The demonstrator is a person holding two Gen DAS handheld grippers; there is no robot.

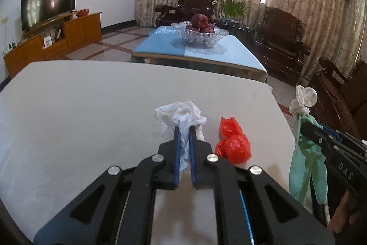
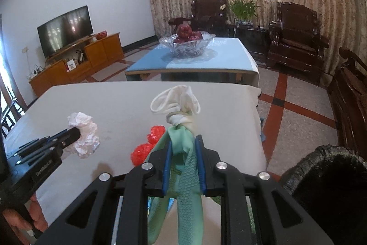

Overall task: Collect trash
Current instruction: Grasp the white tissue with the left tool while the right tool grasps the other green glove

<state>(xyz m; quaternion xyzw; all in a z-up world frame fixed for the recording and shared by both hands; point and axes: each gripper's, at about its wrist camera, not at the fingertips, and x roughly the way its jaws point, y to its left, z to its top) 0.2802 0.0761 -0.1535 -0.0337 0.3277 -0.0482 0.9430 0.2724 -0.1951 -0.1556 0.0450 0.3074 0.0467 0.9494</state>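
Note:
My left gripper [image 1: 184, 130] is shut on a crumpled white plastic bag [image 1: 181, 115] on the white table [image 1: 80, 107]; it also shows in the right wrist view [image 2: 86, 134]. A red plastic bag [image 1: 232, 144] lies on the table just right of it, partly hidden in the right wrist view [image 2: 146, 148]. My right gripper [image 2: 184, 141] is shut on a knotted green rubber glove with a white cuff [image 2: 181, 137] and holds it up over the table's right edge; the glove hangs from it in the left wrist view [image 1: 305, 153].
A black trash bin [image 2: 328, 176] stands on the floor at the lower right. Beyond the white table is a blue table [image 1: 201, 52] with a glass fruit bowl [image 1: 199, 35]. Dark wooden armchairs [image 2: 296, 36] line the right side. A TV cabinet [image 1: 52, 43] stands on the left.

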